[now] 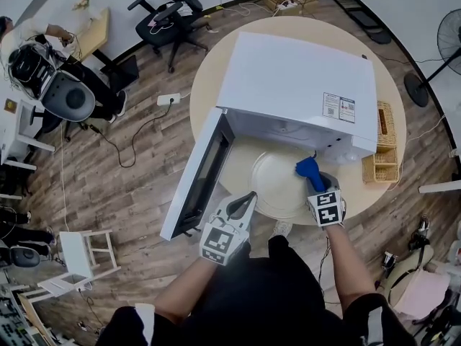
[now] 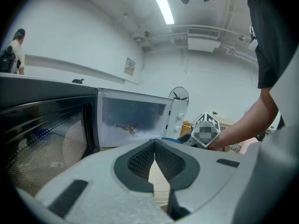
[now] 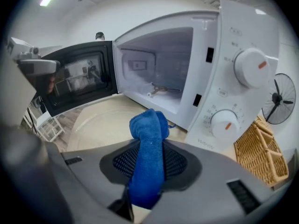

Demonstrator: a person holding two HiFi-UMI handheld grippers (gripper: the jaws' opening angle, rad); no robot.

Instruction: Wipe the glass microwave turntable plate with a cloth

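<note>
My right claw (image 1: 315, 184), clamped on the cloth (image 1: 308, 169) with its wad poking ahead to meet glass first, hangs over the plate (image 1: 274, 186) at its right rim, by the table (image 1: 205, 85) near edge — my left claw (image 1: 248, 197), pinched shut and empty, sits near-left, likely to steady it

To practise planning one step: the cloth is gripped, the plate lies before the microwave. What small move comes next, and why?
Probably lower the right gripper so the blue cloth presses on the glass plate: the cloth is clamped over the plate's right edge, and it seems not to touch the glass yet.
</note>
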